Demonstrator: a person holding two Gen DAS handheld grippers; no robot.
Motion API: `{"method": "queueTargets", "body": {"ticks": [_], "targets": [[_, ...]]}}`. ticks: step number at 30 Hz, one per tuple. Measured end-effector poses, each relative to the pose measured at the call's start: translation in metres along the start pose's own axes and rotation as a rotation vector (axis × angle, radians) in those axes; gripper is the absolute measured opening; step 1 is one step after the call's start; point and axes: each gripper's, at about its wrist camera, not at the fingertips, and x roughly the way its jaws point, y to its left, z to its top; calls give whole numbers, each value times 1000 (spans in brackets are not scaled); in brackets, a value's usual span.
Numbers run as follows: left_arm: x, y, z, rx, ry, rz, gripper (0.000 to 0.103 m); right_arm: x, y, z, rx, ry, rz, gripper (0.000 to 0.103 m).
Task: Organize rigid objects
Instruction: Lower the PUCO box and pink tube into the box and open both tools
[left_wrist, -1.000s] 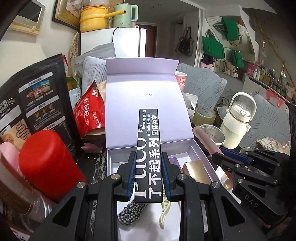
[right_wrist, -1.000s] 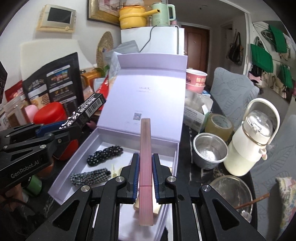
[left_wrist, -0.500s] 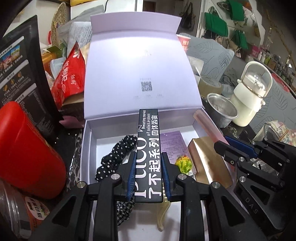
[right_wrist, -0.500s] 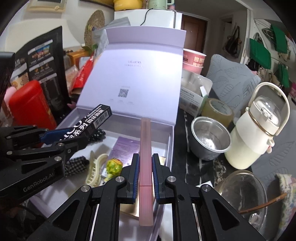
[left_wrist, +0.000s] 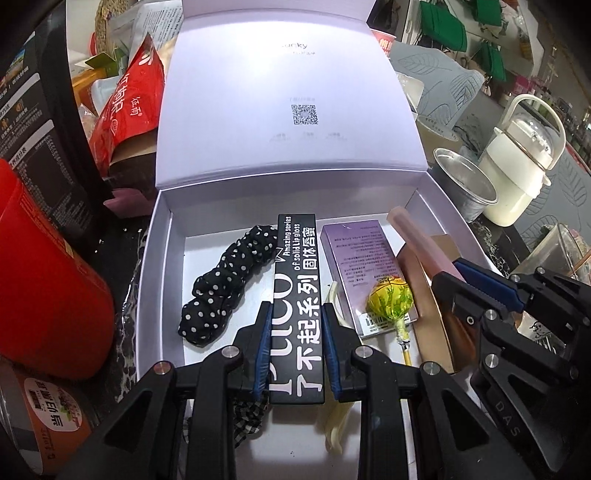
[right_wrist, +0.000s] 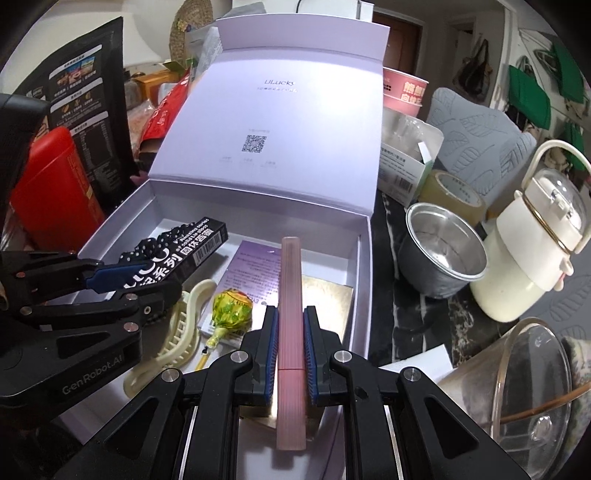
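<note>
Both of my grippers are clamped on long thin things above the open white box (left_wrist: 162, 258). My left gripper (left_wrist: 296, 332) has its blue-padded fingers (left_wrist: 263, 339) pressed on the two long sides of a black lip gloss carton (left_wrist: 297, 295) with white lettering, which points to twelve o'clock in the left wrist view and hangs over the middle of the box. My right gripper (right_wrist: 290, 334) is closed on a ribbed pink stick (right_wrist: 291, 314), also pointing to twelve o'clock in its own view, over the right side of the box.

Inside the box, seen from the left wrist, a black polka-dot scrunchie (left_wrist: 225, 280) lies at ten o'clock from the carton. A purple leaflet box (left_wrist: 362, 266) lies at two o'clock, with a yellow-green lollipop (left_wrist: 389, 299) on it. A cream hair claw (right_wrist: 181, 325) lies near the front, and a gold card (right_wrist: 328, 299) sits under the pink stick. The lid (left_wrist: 291, 92) stands open at twelve o'clock, showing a QR code.

Outside the box, a red canister (left_wrist: 44, 295) stands at nine o'clock. A metal bowl (right_wrist: 443, 247) and a white kettle (right_wrist: 528, 251) stand at two to three o'clock in the right wrist view.
</note>
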Motion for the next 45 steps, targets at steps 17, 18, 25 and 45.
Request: {"method": "queueTargets", "body": {"ticks": [17, 18, 25, 45], "targets": [[-3, 4, 4, -41, 44, 26, 25, -7, 0, 3, 8, -2, -9, 31], [-3, 4, 4, -43, 46, 31, 25, -9, -1, 3, 10, -7, -10, 31], [-21, 10, 3, -83, 0, 71, 82, -28, -2, 6, 22, -35, -15, 32], [-110, 3, -20, -111, -123, 134, 82, -105, 4, -5, 0, -123, -21, 36]]}}
